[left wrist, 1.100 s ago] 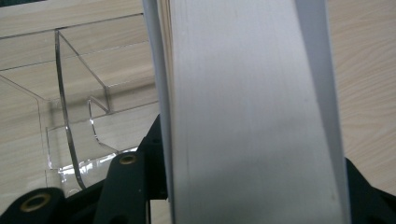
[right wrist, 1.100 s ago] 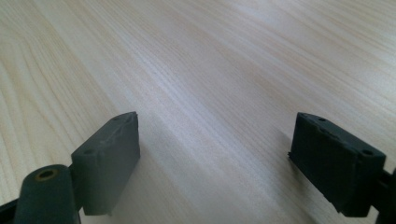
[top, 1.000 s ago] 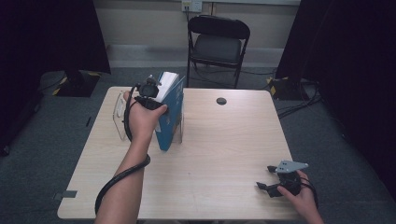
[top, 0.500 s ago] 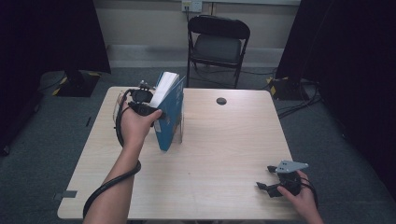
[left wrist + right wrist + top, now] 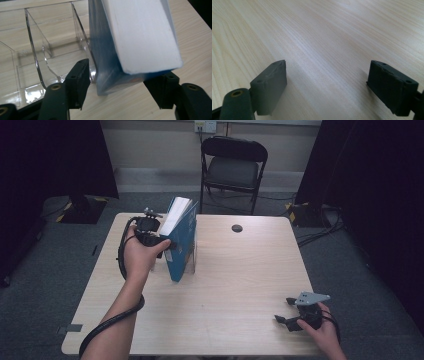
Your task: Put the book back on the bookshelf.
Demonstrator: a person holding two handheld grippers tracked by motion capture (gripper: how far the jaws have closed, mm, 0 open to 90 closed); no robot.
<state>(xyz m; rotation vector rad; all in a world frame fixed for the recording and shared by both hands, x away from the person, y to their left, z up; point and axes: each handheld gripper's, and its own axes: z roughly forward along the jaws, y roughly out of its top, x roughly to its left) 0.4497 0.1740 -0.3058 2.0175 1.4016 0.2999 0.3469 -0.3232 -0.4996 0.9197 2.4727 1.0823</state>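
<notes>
A blue book [image 5: 183, 237] with white page edges stands tilted on the wooden table [image 5: 225, 295], leaning against a clear plastic holder [image 5: 47, 52]. My left gripper [image 5: 169, 243] is at the book's left side, level with its lower half. Its jaws have just been opening. In the left gripper view the book [image 5: 140, 37] sits between the jaws of the left gripper [image 5: 120, 82] with a small gap at each pad. My right gripper [image 5: 284, 311] rests near the table's front right corner, open. Nothing but bare wood lies between the jaws of the right gripper [image 5: 327, 75].
A black folding chair [image 5: 232, 162] stands behind the table's far edge. A small black round disc [image 5: 237, 228] lies on the table at the back, right of the book. The left gripper's cable [image 5: 107, 327] hangs along the forearm.
The left hand has drawn a little to the left and its jaws now stand wider around the book. The book stays at the holder. The right gripper has not moved.
</notes>
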